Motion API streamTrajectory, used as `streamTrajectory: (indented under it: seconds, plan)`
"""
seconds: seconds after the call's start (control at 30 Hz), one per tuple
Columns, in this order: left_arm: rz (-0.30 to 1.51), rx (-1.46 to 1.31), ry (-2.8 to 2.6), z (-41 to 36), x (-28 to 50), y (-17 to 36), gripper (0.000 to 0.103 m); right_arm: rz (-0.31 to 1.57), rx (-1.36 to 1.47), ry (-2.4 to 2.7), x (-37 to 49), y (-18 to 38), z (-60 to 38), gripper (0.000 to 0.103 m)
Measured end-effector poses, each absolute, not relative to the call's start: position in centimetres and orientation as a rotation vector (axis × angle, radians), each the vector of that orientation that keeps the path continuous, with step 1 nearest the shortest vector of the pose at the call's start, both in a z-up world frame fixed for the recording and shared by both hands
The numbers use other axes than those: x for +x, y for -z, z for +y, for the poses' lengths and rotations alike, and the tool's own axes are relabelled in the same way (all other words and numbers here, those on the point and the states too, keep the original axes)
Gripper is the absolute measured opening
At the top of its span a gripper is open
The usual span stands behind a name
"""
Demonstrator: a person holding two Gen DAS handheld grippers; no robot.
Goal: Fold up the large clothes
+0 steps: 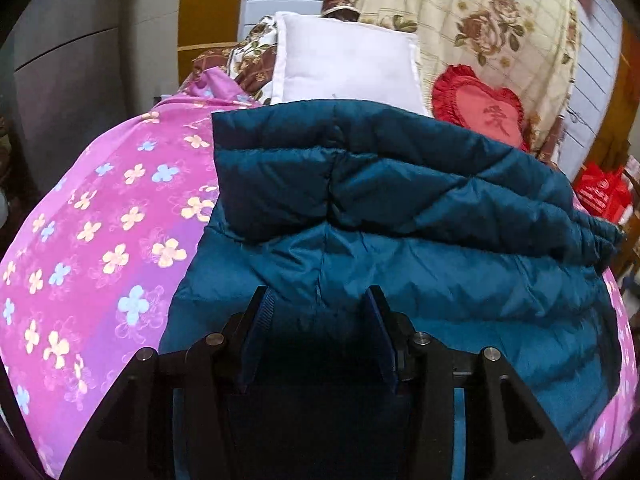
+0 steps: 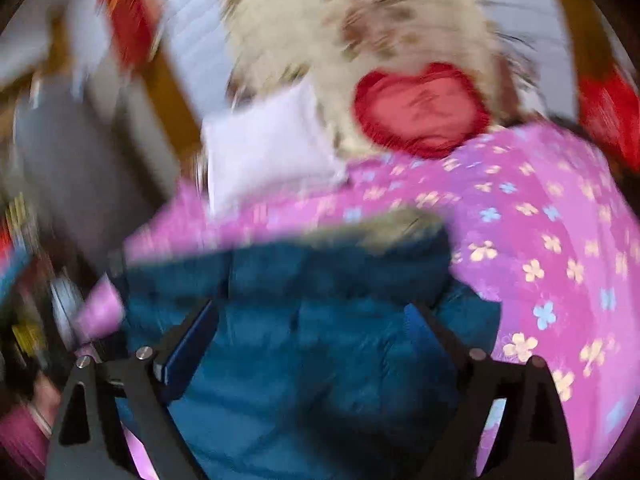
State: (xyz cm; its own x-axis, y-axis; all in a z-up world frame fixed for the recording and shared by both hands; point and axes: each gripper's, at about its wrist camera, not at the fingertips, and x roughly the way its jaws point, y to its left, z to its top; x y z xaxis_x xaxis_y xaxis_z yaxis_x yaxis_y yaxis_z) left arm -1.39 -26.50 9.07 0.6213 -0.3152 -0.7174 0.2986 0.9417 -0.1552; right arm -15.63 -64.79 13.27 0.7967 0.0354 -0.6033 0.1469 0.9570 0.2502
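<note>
A teal quilted puffer jacket (image 1: 400,216) lies on a pink flowered bedsheet (image 1: 100,220), with one part folded over the top of the rest. My left gripper (image 1: 318,300) is open just above the near part of the jacket, with nothing between its fingers. In the blurred right wrist view the same jacket (image 2: 320,340) shows with a pale fur trim (image 2: 384,228) at its far edge. My right gripper (image 2: 312,316) is open wide over the jacket and holds nothing.
A white pillow (image 1: 344,64), a red heart-shaped cushion (image 1: 480,104) and a cream rose-print quilt (image 1: 480,20) stand at the head of the bed. A grey cabinet (image 1: 72,60) is on the left. Red bags (image 1: 600,192) sit at the right.
</note>
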Motion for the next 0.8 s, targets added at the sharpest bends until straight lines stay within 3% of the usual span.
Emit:
streamTrajectory:
  seconds: [0.33,0.5,0.67,0.8]
  plan:
    - [0.838,0.016,0.244,-28.5,4.2,-6.7,0.031,0.845,0.138,0.203,-3.2,-6.5,-60.9,0.096]
    - [0.831,0.004,0.236,-28.7,5.1,-6.0,0.033,0.828,0.182,0.300,-1.2,-4.1,-62.4,0.096]
    - [0.823,0.031,0.234,-27.6,3.5,-6.6,0.033,0.848,0.169,0.329,-1.5,-4.5,-62.0,0.095]
    - [0.823,0.013,0.229,-26.3,2.1,-6.9,0.033,0.749,0.174,0.201,-3.9,-7.7,-58.9,0.095]
